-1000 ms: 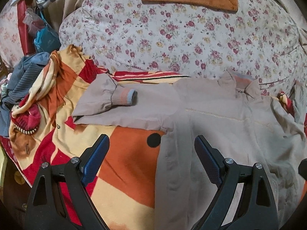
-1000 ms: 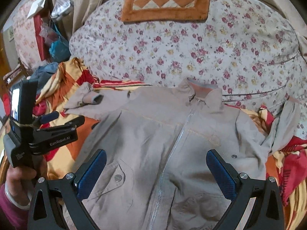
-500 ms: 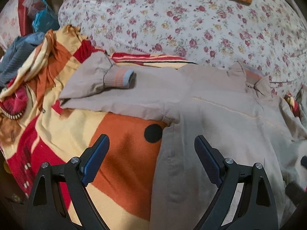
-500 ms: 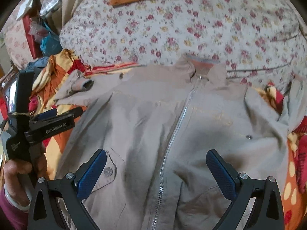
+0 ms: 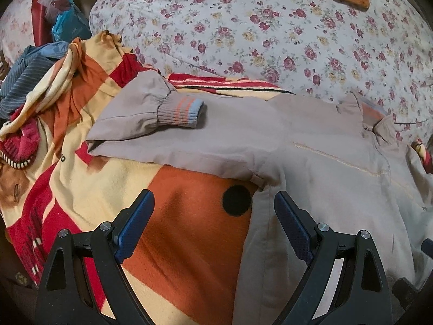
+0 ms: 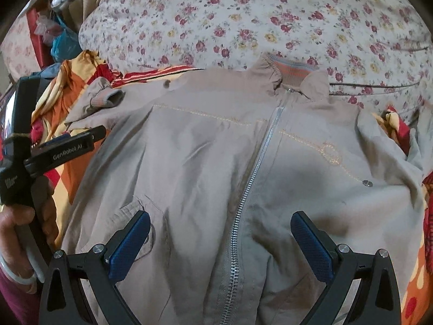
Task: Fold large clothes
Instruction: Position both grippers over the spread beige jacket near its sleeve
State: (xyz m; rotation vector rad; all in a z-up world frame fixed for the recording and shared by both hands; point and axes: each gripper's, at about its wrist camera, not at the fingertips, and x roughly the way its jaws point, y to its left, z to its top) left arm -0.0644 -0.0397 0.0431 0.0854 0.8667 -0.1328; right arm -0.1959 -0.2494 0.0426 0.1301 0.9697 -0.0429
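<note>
A large beige zip-up jacket (image 6: 205, 162) lies front up on a patterned blanket, collar toward the far side. Its left sleeve (image 5: 167, 135) stretches out to the side, with the ribbed cuff (image 5: 181, 112) folded back on top of it. My left gripper (image 5: 213, 216) is open and empty, low over the blanket beside the jacket's left side edge under the armpit; it also shows in the right wrist view (image 6: 65, 146). My right gripper (image 6: 220, 233) is open and empty, just above the jacket's lower front, straddling the zipper (image 6: 254, 168).
An orange, red and cream blanket (image 5: 113, 195) covers the surface. A big floral cushion (image 5: 257, 27) rises behind the jacket. A pile of other clothes (image 5: 24, 81) and bags (image 5: 67, 24) sits at the far left.
Both grippers have moved forward and lower toward the jacket, so it fills more of each view. Both stay open. The jacket has not moved.
</note>
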